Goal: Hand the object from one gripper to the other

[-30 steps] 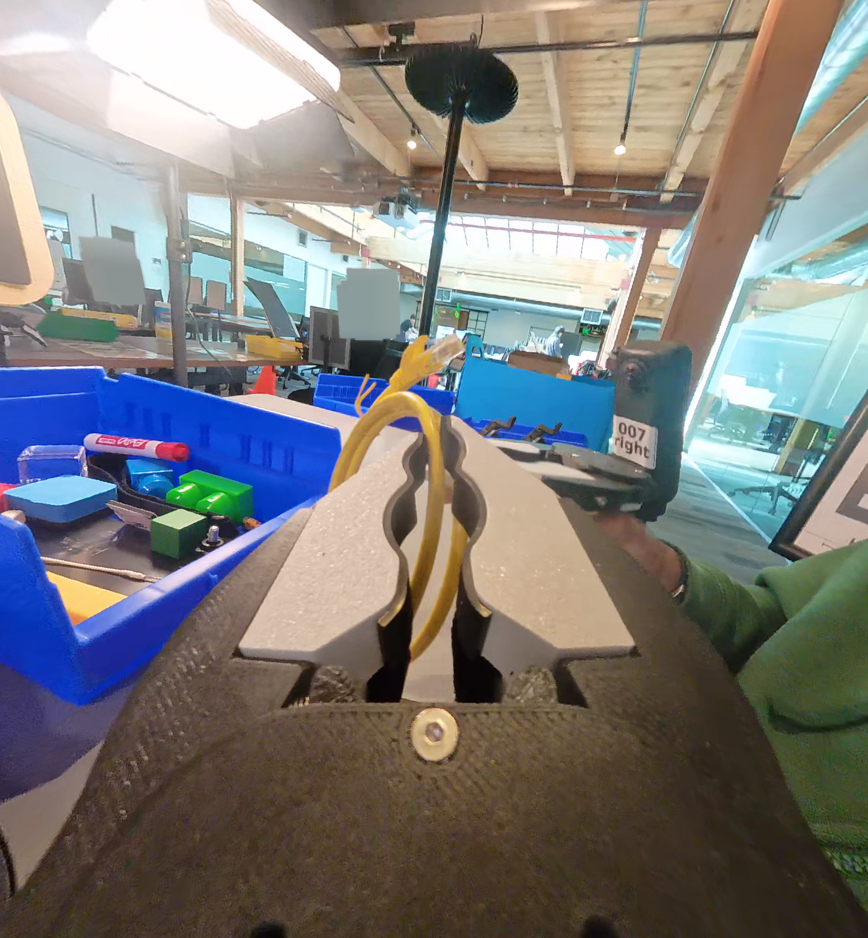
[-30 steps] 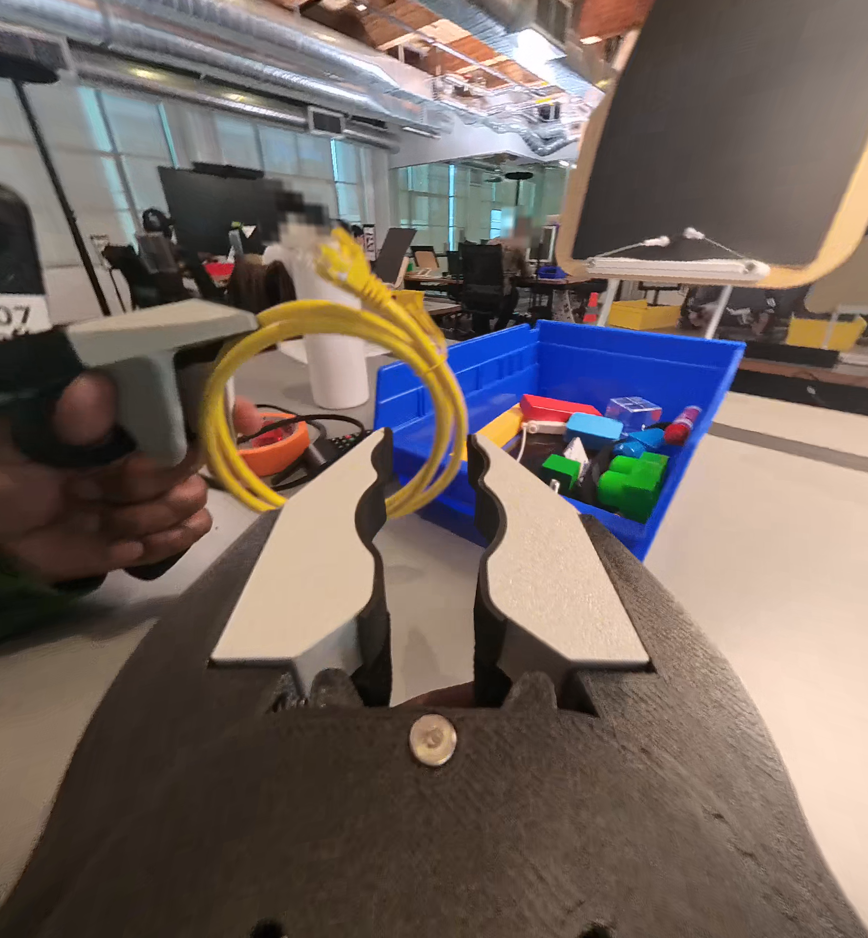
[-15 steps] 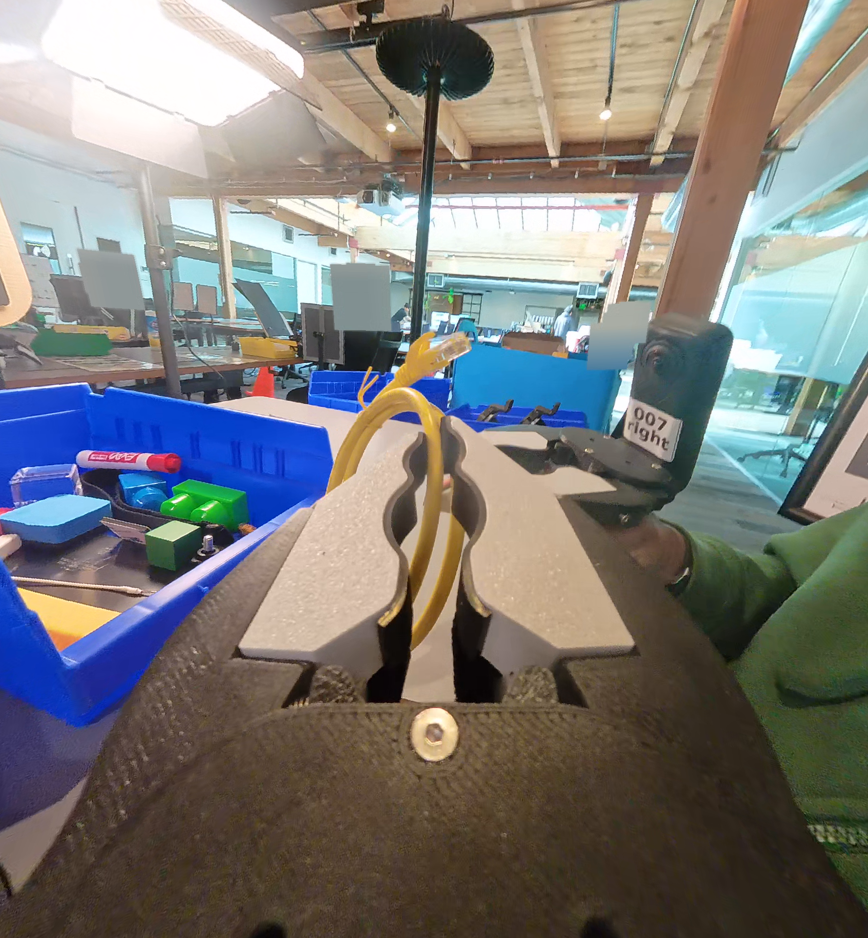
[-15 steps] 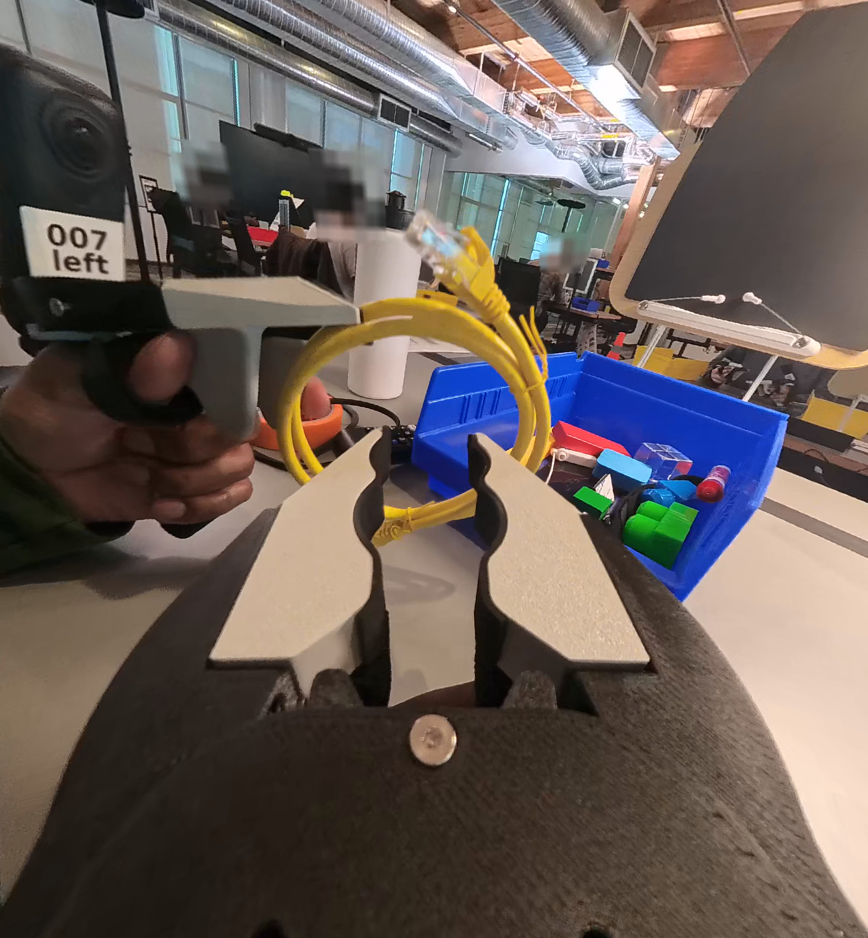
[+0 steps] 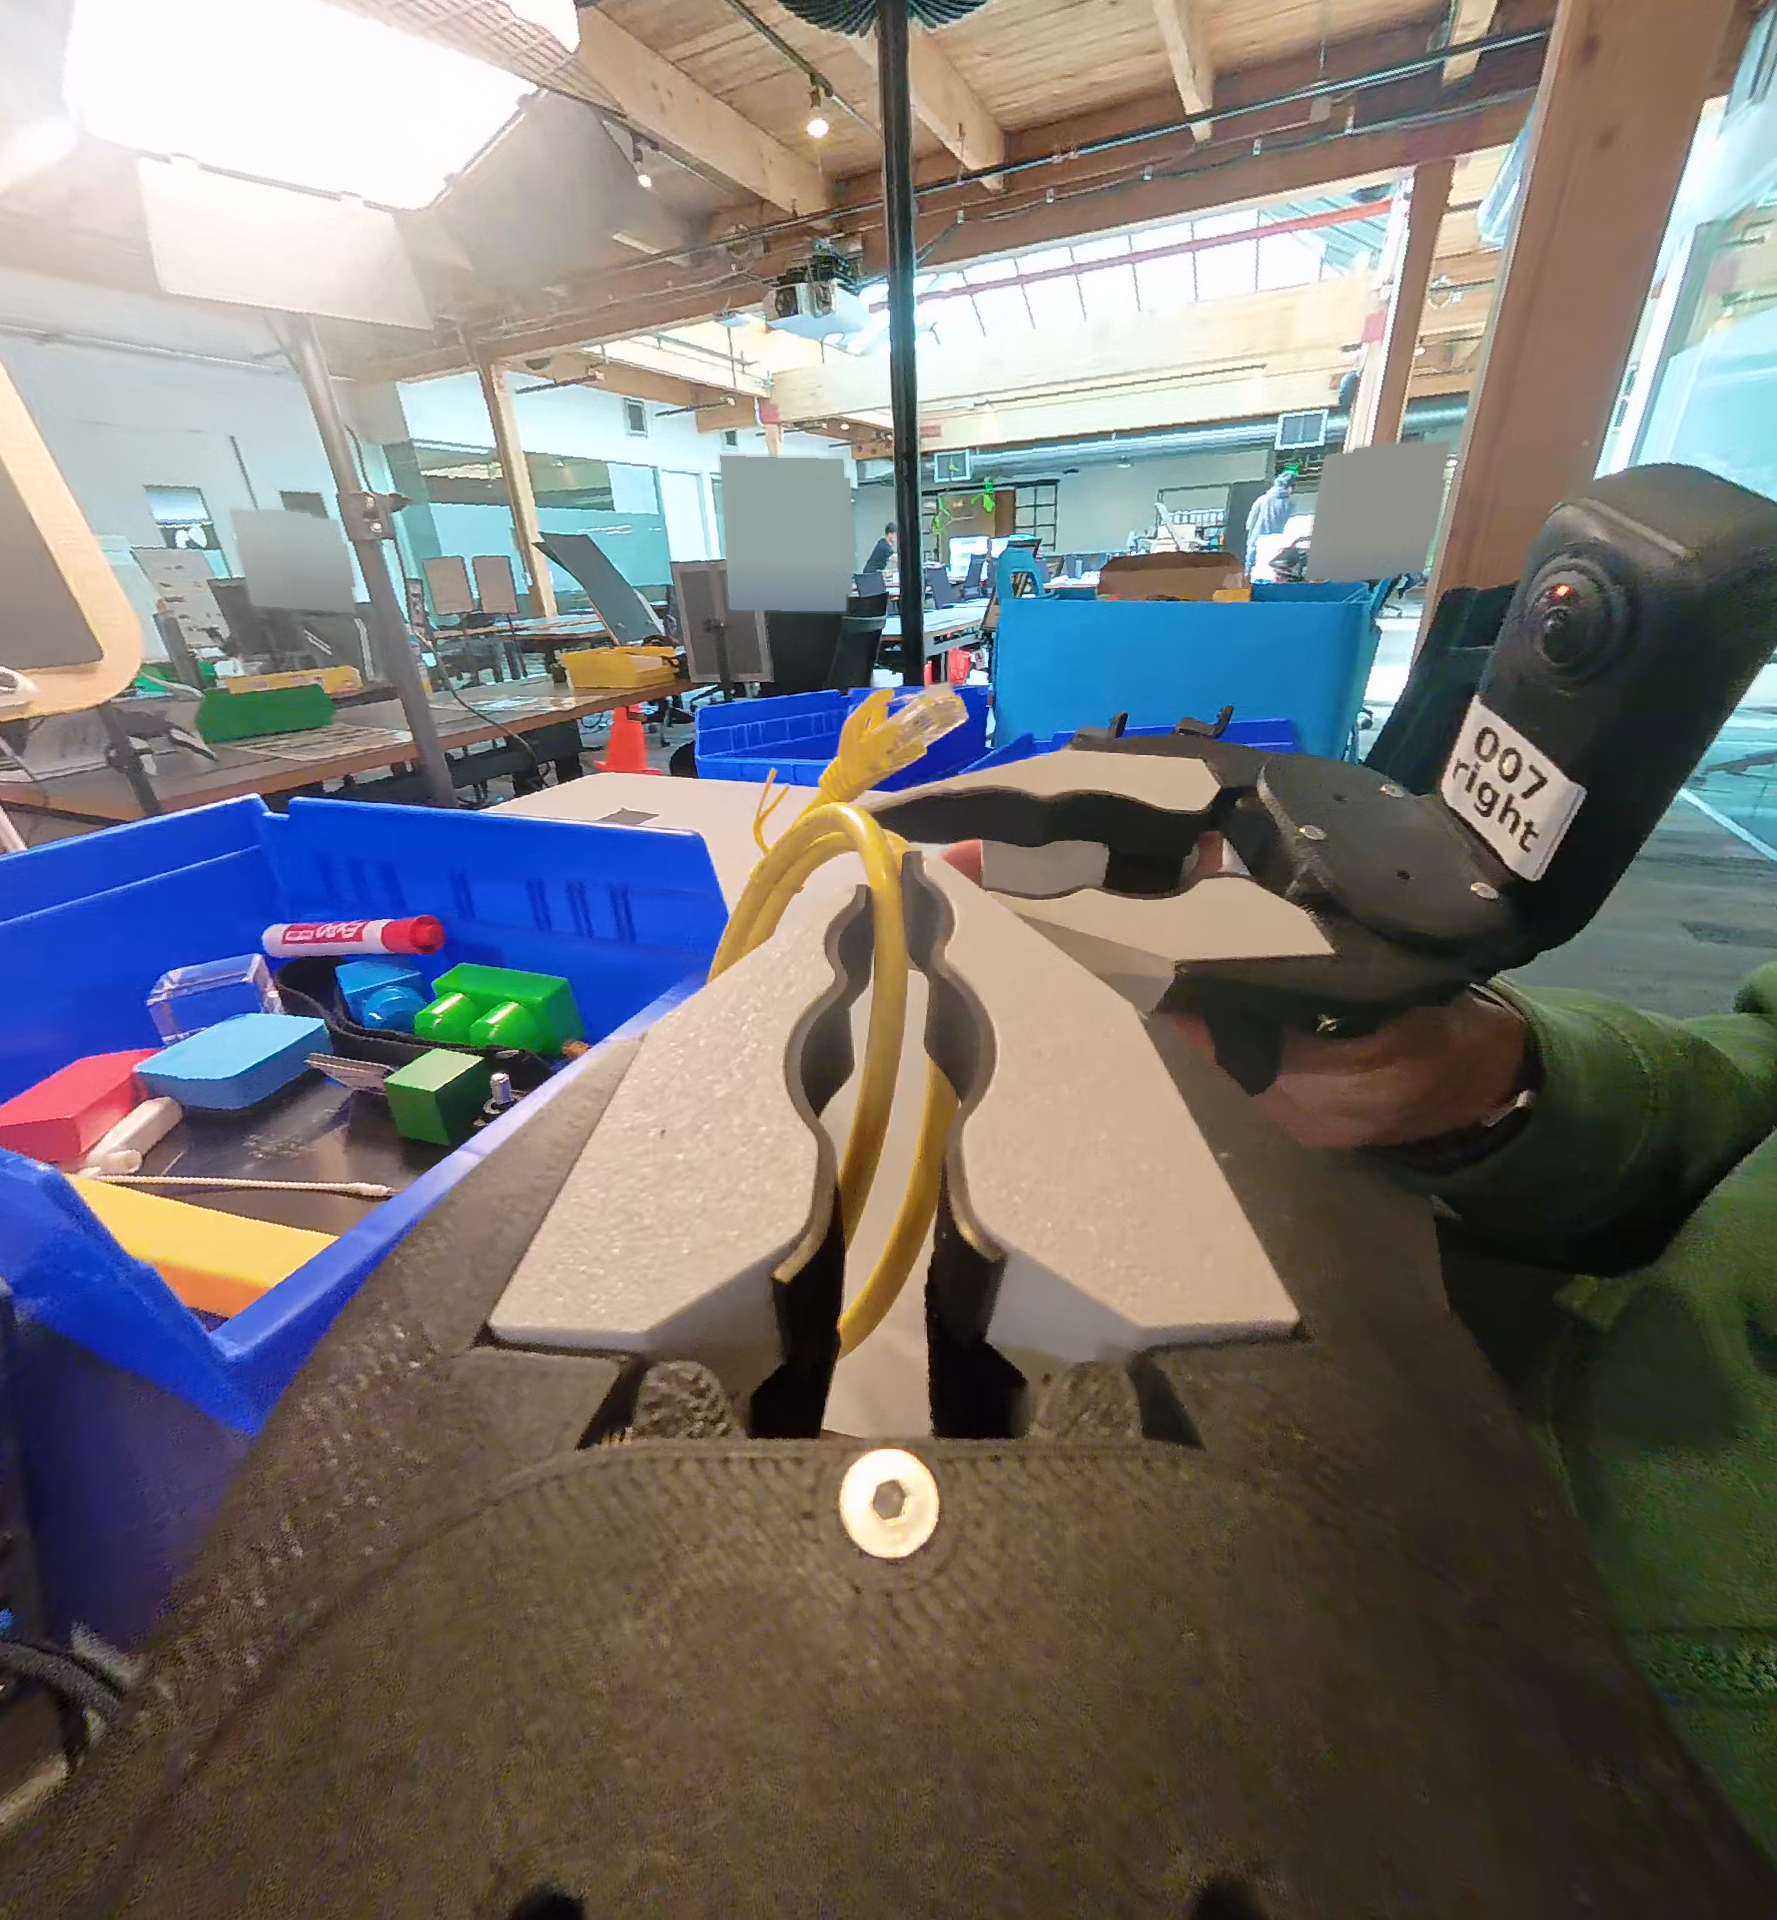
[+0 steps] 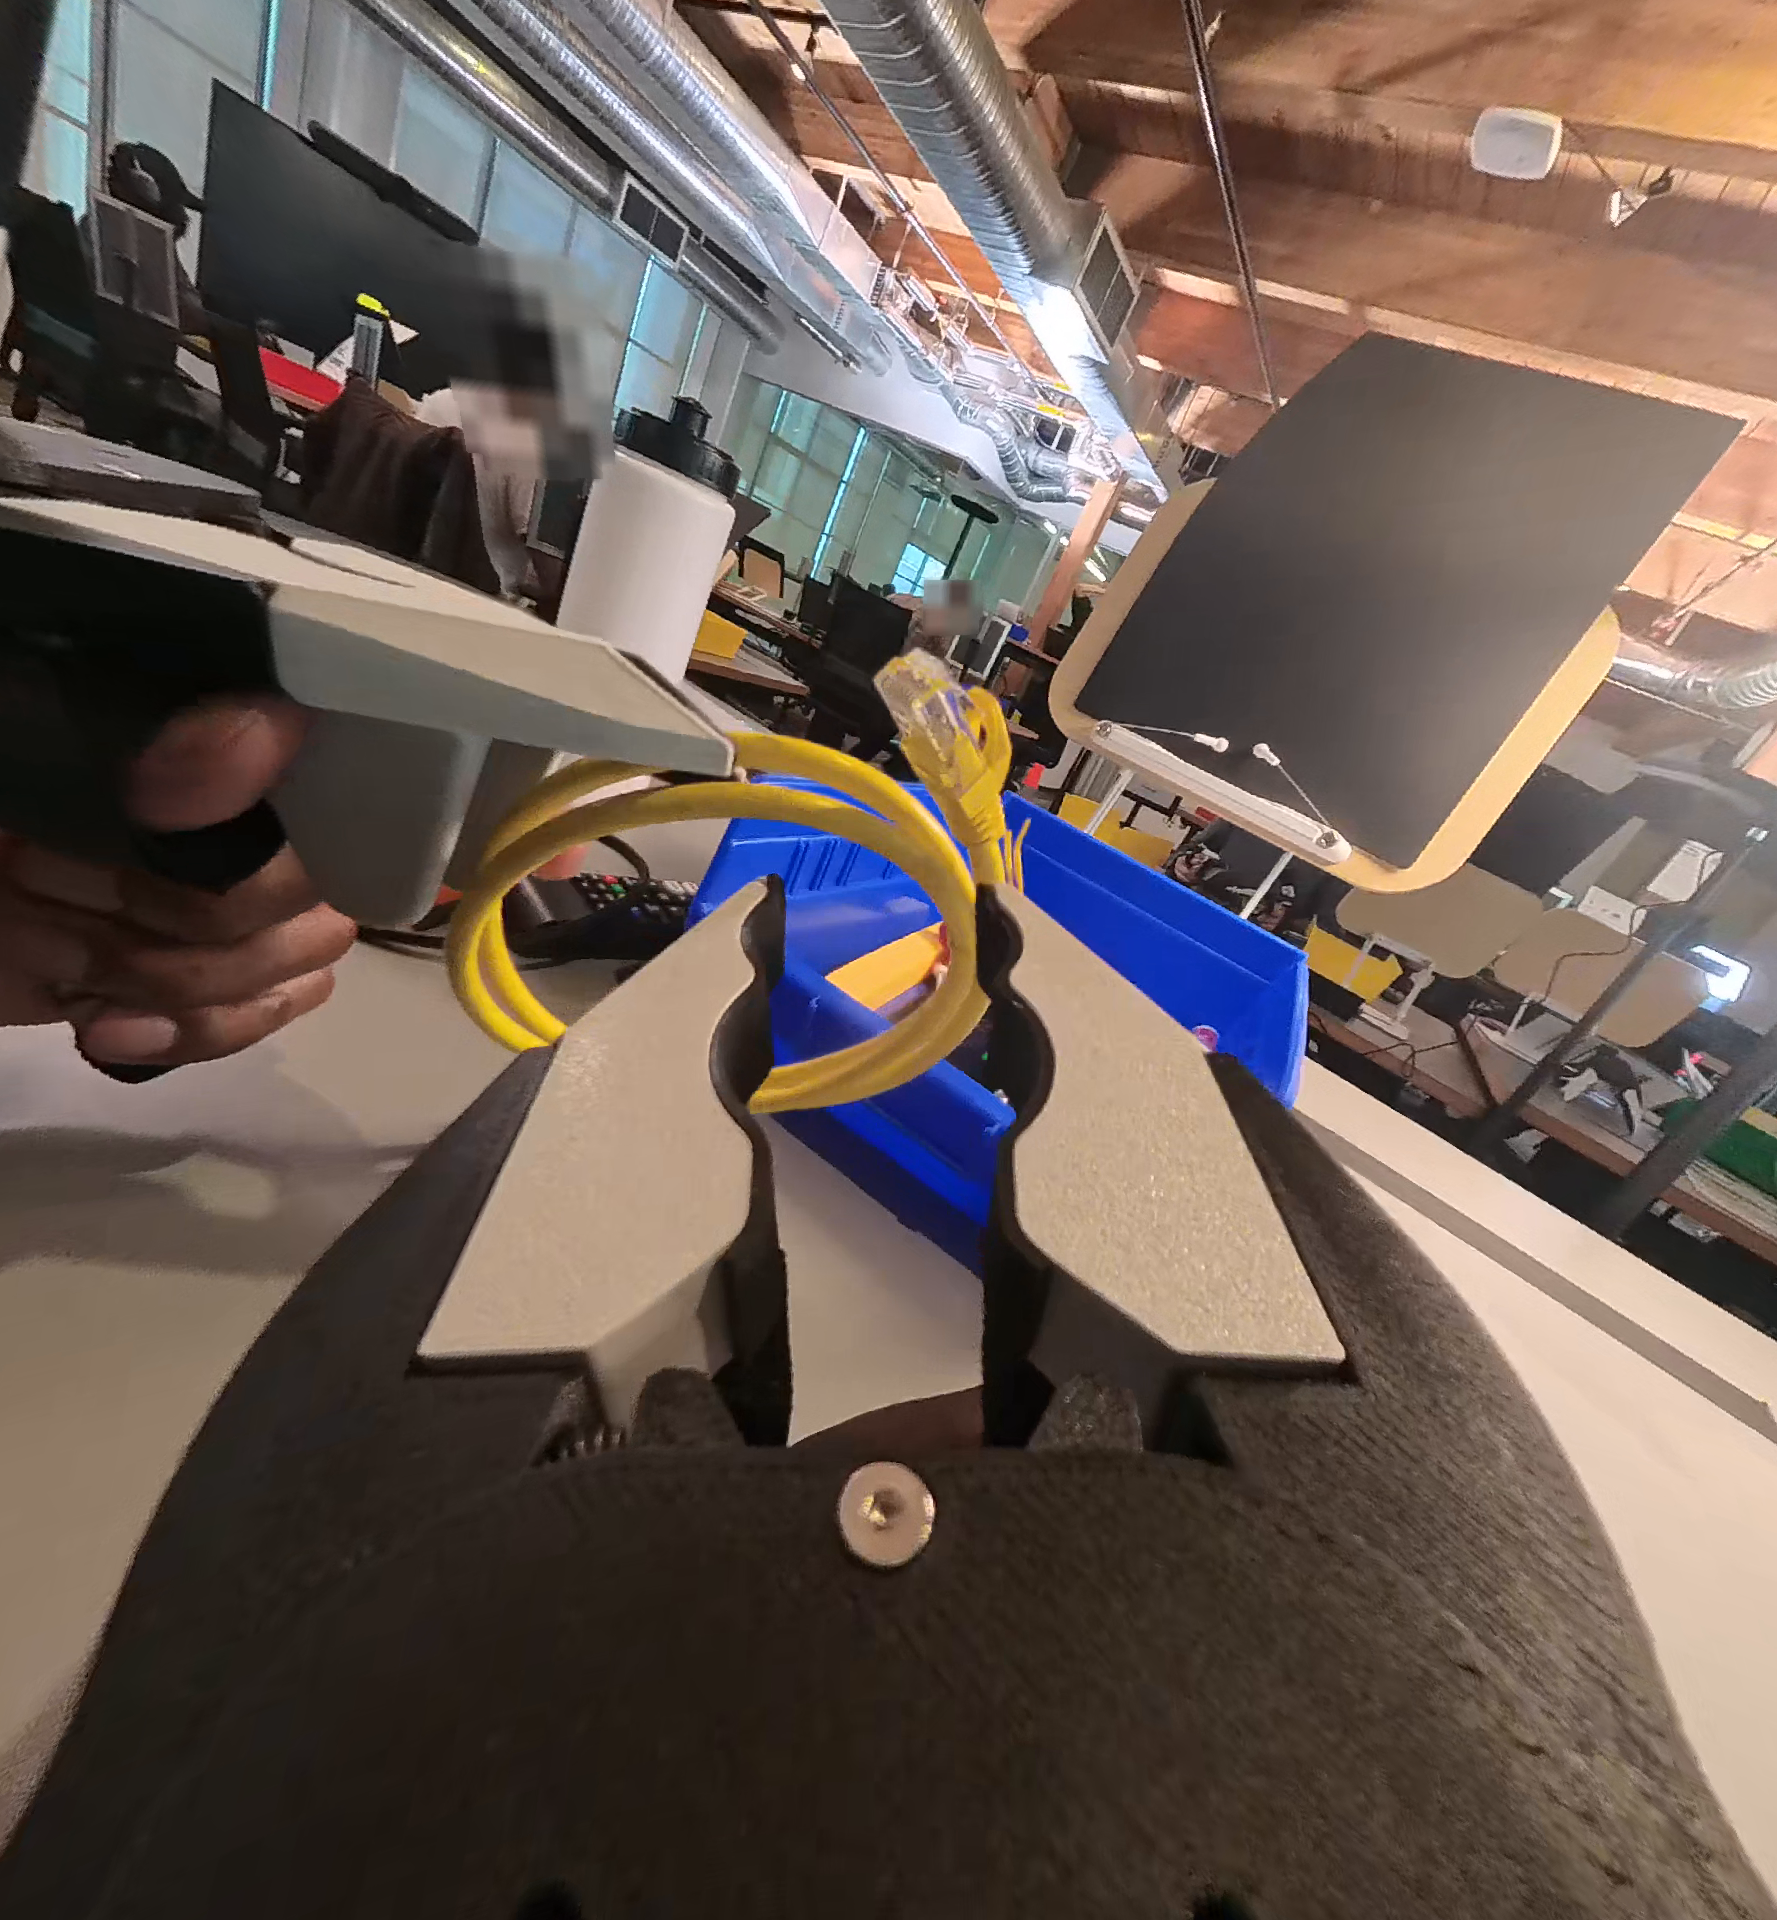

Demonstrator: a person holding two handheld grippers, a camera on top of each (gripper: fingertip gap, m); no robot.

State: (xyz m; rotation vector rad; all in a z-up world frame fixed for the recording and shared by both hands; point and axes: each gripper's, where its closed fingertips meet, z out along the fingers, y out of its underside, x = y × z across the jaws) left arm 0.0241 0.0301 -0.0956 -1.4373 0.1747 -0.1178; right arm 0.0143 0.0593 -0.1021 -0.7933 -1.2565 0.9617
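Left gripper (image 5: 889,894) jaws pinch the coiled yellow cable (image 5: 889,1049), loop held upright in the air above the tabletop (image 6: 136,1247), clear plug end sticking up. Right gripper (image 6: 876,906) jaws spread, straddling the far side of the loop; contact with the cable can't be told. Just behind: blue bin (image 5: 510,883) holding coloured blocks and a red-capped marker (image 5: 354,935). Farther off: white bottle (image 6: 645,561), black board (image 6: 1383,623).
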